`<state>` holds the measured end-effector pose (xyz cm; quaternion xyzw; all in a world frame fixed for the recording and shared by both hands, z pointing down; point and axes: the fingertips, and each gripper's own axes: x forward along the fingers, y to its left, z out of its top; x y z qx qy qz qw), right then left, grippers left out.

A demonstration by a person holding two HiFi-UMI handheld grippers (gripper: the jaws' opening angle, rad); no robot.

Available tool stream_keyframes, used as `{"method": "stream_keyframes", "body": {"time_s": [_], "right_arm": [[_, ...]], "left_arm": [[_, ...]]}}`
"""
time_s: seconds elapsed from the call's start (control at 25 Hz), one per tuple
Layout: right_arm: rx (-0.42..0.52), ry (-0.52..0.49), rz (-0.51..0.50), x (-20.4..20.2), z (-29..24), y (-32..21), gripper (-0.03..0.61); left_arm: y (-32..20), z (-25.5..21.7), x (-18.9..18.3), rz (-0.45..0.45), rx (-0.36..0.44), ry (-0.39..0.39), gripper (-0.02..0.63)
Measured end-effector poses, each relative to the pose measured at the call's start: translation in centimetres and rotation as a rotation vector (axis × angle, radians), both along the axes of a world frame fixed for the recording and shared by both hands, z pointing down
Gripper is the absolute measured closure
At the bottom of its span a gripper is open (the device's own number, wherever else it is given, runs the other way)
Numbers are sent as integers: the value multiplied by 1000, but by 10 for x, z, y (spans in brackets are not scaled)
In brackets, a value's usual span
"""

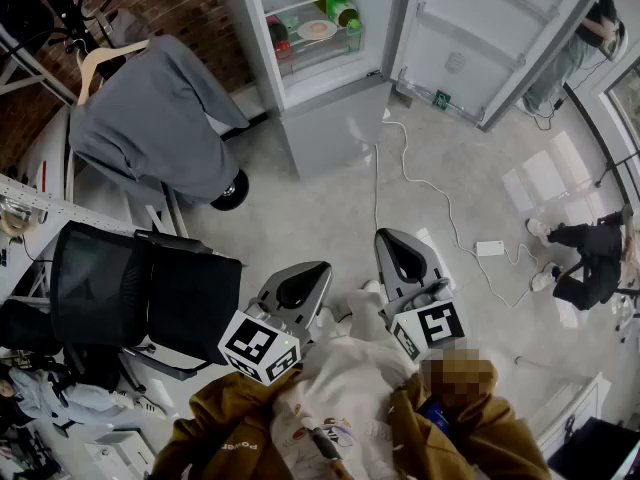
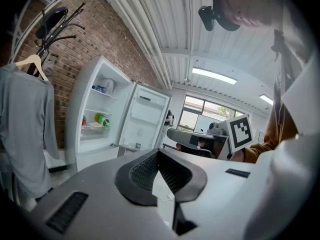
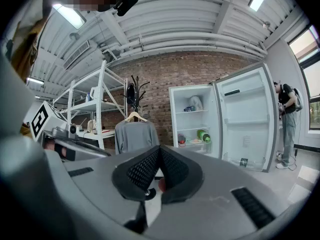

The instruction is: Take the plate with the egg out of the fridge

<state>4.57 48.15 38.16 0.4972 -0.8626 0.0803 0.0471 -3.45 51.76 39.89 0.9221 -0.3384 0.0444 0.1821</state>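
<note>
Plate w/ egg (image 1: pixel 304 30): prob. light, stiff, slick. Pinch rim, keep level. Left gripper (image 2: pixel 158 153) & right gripper (image 3: pixel 160 149): fingers pressed together, empty.

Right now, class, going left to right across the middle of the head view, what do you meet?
Black office chair, left gripper, right gripper, white power adapter on the floor, crouching person.

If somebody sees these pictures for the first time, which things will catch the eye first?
The white fridge stands wide open at the top of the head view, with a plate and a green bottle on one shelf. Left of it a grey garment hangs on a hanger. Nearer, the left gripper and the right gripper are both shut and empty.
</note>
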Motion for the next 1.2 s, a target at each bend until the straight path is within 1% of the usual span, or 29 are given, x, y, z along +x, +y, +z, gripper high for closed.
{"method": "stream_keyframes", "body": {"time_s": [0.08, 0.12, 0.2, 0.28, 0.36, 0.48, 0.6, 0.72, 0.84, 0.92, 1.0, 1.2], "right_arm": [[-13, 45, -8, -7, 2, 9, 572], [-18, 46, -9, -11, 2, 12, 572], [-35, -3, -8, -19, 0, 18, 572], [-68, -19, -18, -19, 3, 24, 572], [-89, 7, -34, -18, 7, 24, 572], [-90, 45, -53, -24, 11, 22, 572], [-98, 29, -54, -22, 16, 16, 572], [-128, 7, -33, -11, 24, 5, 572], [-147, -10, -28, -2, 29, -15, 572], [-142, -16, -30, 8, 30, -35, 572], [-131, -26, -29, 23, 32, -59, 572], [-140, -71, -33, 65, 34, -128, 572]], "left_arm": [[5, 10, -9, -17, -48, 21, 606], [7, 15, -14, -26, -71, 31, 606], [10, 21, -22, -36, -107, 48, 606], [15, 22, -24, -29, -111, 54, 606], [14, 21, -26, -27, -104, 57, 606], [7, 28, -33, -49, -123, 74, 606], [3, 34, -30, -47, -134, 76, 606], [-5, 38, -22, -27, -145, 61, 606], [-26, 41, -18, -28, -153, 41, 606], [-48, 43, -12, -36, -150, 31, 606], [-75, 45, 0, -42, -144, 27, 606], [-143, 41, 40, -49, -119, 2, 606]]}}
